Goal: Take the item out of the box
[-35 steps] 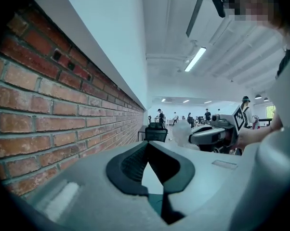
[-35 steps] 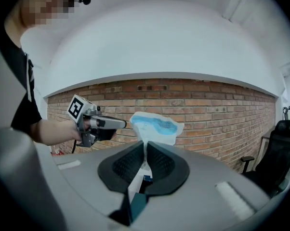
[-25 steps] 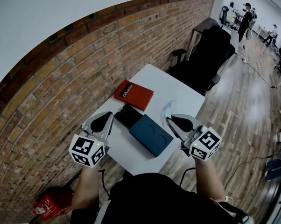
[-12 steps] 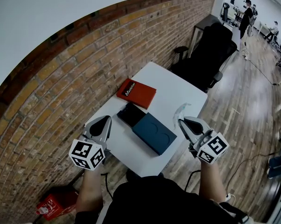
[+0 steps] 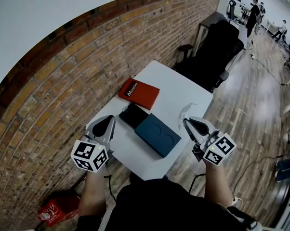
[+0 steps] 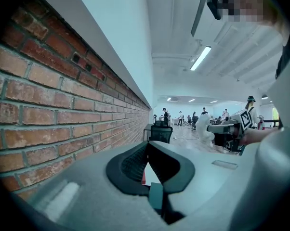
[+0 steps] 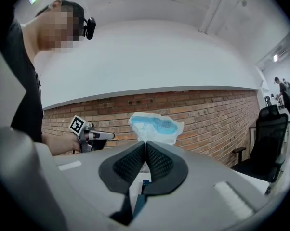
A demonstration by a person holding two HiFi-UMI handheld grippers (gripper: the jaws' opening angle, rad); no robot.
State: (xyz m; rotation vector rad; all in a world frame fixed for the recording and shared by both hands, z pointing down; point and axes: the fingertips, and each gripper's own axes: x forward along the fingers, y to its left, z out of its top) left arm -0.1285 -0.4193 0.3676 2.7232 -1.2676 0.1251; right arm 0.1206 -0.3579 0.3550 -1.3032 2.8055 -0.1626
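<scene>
On the white table [image 5: 183,88] lies a dark teal box lid [image 5: 157,134], with the black box base [image 5: 133,115] just beyond it. My right gripper [image 5: 187,122] [image 7: 145,143] hangs at the table's right edge, level with the lid. Its jaws have just been closing and are shut on a clear plastic bag with a blue item inside [image 5: 183,112] [image 7: 154,127], which sticks up past the tips. My left gripper [image 5: 106,121] [image 6: 147,144] hovers left of the box, tips touching, with nothing in it.
A red booklet [image 5: 138,93] lies behind the box near the brick wall [image 5: 63,81]. A black office chair [image 5: 215,52] stands past the table's far end. A red object [image 5: 53,208] sits on the floor at lower left. People [image 5: 253,13] stand far off.
My right gripper has carried the plastic bag to the right, away from the box toward the table's right edge. The left gripper has stayed about where it was.
</scene>
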